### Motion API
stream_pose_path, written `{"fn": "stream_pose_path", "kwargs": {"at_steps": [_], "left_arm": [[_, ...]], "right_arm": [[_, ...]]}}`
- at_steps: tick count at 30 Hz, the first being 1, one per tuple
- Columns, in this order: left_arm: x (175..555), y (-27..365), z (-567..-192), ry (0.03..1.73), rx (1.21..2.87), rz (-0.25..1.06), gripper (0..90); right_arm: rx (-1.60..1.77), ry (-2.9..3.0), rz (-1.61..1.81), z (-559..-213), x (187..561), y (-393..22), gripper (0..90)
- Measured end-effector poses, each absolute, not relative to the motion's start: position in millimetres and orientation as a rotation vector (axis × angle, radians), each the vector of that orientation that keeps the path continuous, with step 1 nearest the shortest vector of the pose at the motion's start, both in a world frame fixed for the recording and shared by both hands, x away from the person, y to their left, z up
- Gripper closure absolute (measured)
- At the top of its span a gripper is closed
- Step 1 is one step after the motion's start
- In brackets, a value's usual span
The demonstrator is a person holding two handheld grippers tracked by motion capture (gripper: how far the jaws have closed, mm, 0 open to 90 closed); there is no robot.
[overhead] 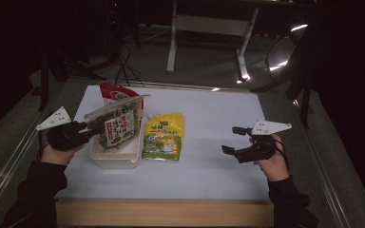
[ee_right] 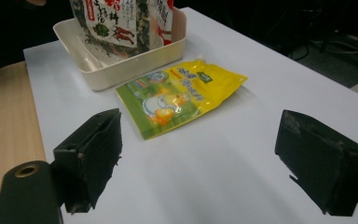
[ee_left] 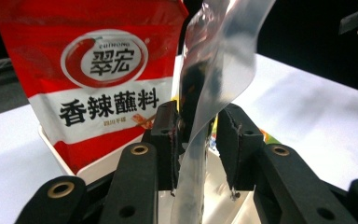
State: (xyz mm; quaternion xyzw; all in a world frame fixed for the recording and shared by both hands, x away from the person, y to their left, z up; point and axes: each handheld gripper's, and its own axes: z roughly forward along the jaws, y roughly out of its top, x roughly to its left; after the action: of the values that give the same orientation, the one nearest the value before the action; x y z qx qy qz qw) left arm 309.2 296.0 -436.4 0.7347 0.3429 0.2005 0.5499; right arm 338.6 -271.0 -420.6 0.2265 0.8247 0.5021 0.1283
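A clear bag of dark dried food (overhead: 116,126) with a red-and-white label leans in a cream tub (overhead: 116,161) on the left of the white table. My left gripper (overhead: 86,127) is at the bag's upper left edge. In the left gripper view the bag's clear film (ee_left: 219,51) runs between the jaws of the left gripper (ee_left: 198,126), with a gap at the right pad. A red sauce bag (ee_left: 93,70) stands at the tub's far end. A yellow pouch (overhead: 164,135) lies flat beside the tub. My right gripper (overhead: 232,139) hovers open to the right, nothing in it.
The table's wooden front edge (overhead: 166,211) runs along the near side. Metal rails flank the table. A white desk frame (overhead: 209,28) stands on the floor beyond the far edge. Bare white tabletop (overhead: 209,166) lies between the yellow pouch and the right gripper.
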Motion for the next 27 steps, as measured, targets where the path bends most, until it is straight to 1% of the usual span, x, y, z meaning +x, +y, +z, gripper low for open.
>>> {"fn": "stream_pose_path", "kwargs": {"at_steps": [2,4,5,7,8,11,12,14,15,18,19,22,27], "left_arm": [[306,299,-434,0.818,1.726,0.484,62.2],[302,300,-431,0.821,1.724,0.498,61.5],[299,300,-430,0.823,1.720,0.508,58.1],[293,301,-429,0.829,1.719,0.523,56.1],[290,301,-428,0.835,1.719,0.521,53.2],[280,300,-427,0.842,1.734,0.544,51.8],[278,299,-426,0.845,1.738,0.543,49.0],[271,298,-425,0.844,1.750,0.570,47.5],[267,299,-424,0.847,1.745,0.571,44.6],[259,302,-424,0.857,1.736,0.575,43.2],[255,303,-425,0.863,1.730,0.587,41.3],[244,304,-429,0.879,1.727,0.601,41.0],[227,299,-434,0.863,1.729,0.576,39.9]], "right_arm": [[0.652,2.393,1.464,-420,339,-271,14.4],[0.646,2.392,1.470,-420,339,-270,14.4],[0.644,2.391,1.470,-419,339,-270,14.3],[0.635,2.392,1.478,-419,339,-269,14.2],[0.629,2.393,1.472,-419,339,-268,14.0],[0.619,2.407,1.459,-420,339,-264,13.6],[0.612,2.403,1.454,-420,339,-263,13.5],[0.606,2.411,1.457,-421,338,-261,13.2],[0.601,2.403,1.453,-421,338,-261,12.5],[0.601,2.397,1.461,-421,338,-260,12.5],[0.605,2.398,1.463,-421,338,-260,12.6],[0.614,2.385,1.474,-421,337,-261,13.2],[0.671,2.361,1.473,-420,338,-264,13.4]]}}
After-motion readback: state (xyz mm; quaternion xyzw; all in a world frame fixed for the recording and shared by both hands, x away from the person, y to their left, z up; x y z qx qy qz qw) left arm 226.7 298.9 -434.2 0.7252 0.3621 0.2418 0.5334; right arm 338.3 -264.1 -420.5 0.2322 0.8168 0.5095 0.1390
